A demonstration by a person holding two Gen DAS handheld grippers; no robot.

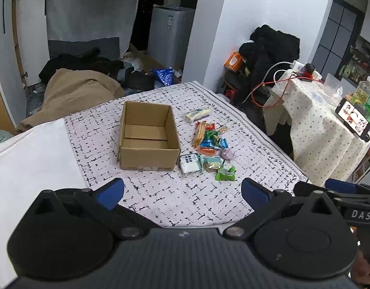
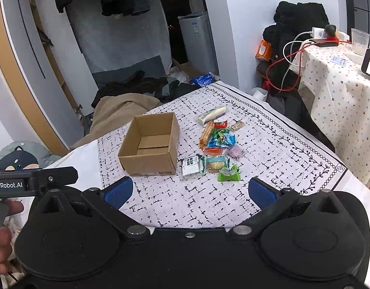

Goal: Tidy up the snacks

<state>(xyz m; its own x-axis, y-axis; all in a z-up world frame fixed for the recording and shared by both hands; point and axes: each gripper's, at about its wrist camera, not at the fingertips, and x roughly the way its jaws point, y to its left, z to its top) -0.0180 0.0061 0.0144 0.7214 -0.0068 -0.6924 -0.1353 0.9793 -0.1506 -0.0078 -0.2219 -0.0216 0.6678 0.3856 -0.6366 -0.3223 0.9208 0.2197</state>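
Note:
An open, empty cardboard box [image 1: 148, 136] [image 2: 150, 143] sits on the patterned cloth. To its right lies a cluster of several wrapped snacks [image 1: 210, 144] [image 2: 217, 144]: a white pack [image 1: 189, 163] [image 2: 191, 166] nearest the box, a green wrapper [image 1: 226, 174] [image 2: 229, 174] closest to me, a long orange pack [image 1: 200, 130] [image 2: 206, 132] and a pale roll [image 1: 198, 114] [image 2: 212, 114] at the far end. My left gripper [image 1: 182, 192] is open, hovering short of the box and snacks. My right gripper [image 2: 190, 191] is open too, holding nothing.
The black-and-white patterned cloth [image 1: 161, 192] [image 2: 269, 144] covers the surface, with a white sheet [image 1: 28, 168] to the left. A small table with a dotted cloth [image 1: 317, 125] [image 2: 341, 91] carrying a phone and cables stands at the right. Clothes pile on the floor behind.

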